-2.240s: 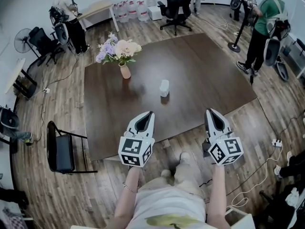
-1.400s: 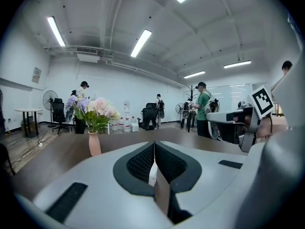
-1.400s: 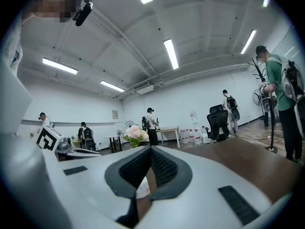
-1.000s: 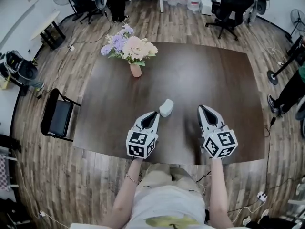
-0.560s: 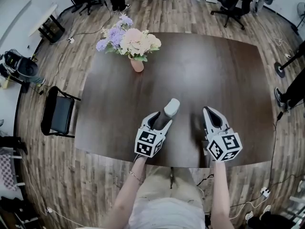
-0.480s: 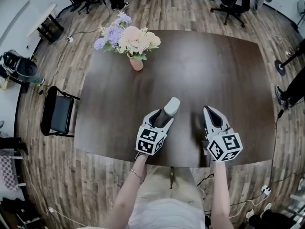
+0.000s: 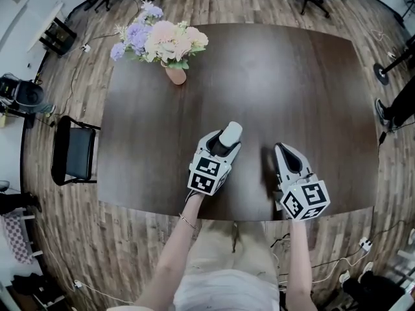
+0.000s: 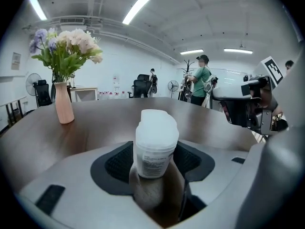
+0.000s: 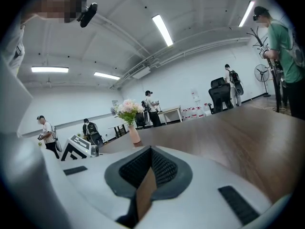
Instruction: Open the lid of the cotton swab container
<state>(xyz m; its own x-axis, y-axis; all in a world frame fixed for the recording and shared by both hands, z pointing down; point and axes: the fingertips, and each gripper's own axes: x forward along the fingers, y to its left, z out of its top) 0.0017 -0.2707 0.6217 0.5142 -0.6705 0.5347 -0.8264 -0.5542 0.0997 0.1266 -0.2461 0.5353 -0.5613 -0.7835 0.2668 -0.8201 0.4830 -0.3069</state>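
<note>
cotton swab container (image 7: 230, 135) stands upright on the dark wooden table (image 7: 292, 76), toward the table's 6 o'clock edge in the head view; body is translucent white with a printed label; white lid (image 8: 156, 125) sits on top, seated shut on the body; left gripper (image 7: 224, 144) reaches in from 7 o'clock of the container; in the left gripper view the container (image 8: 156, 144) stands between the two black pads (image 8: 119, 162), which press its lower body on both sides, so the jaws are clenched on it; right gripper (image 7: 285, 154) lies at 4 o'clock of the container, well apart from it, low over the table; in the right gripper view the right gripper (image 9: 151, 151) has its jaw tips brought together with nothing between them; the left gripper view shows the right gripper (image 8: 243, 104) at 3 o'clock; vase of flowers (image 7: 175, 75) stands at 10 o'clock of the container, well apart, near the table's far left corner; vase (image 8: 64, 109) is pink, blooms are pink, white and purple; black chair (image 7: 74, 153) stands on the wooden floor (image 7: 78, 238) at 9 o'clock of the table, just off its edge; several people stand in the background of both gripper views.
</note>
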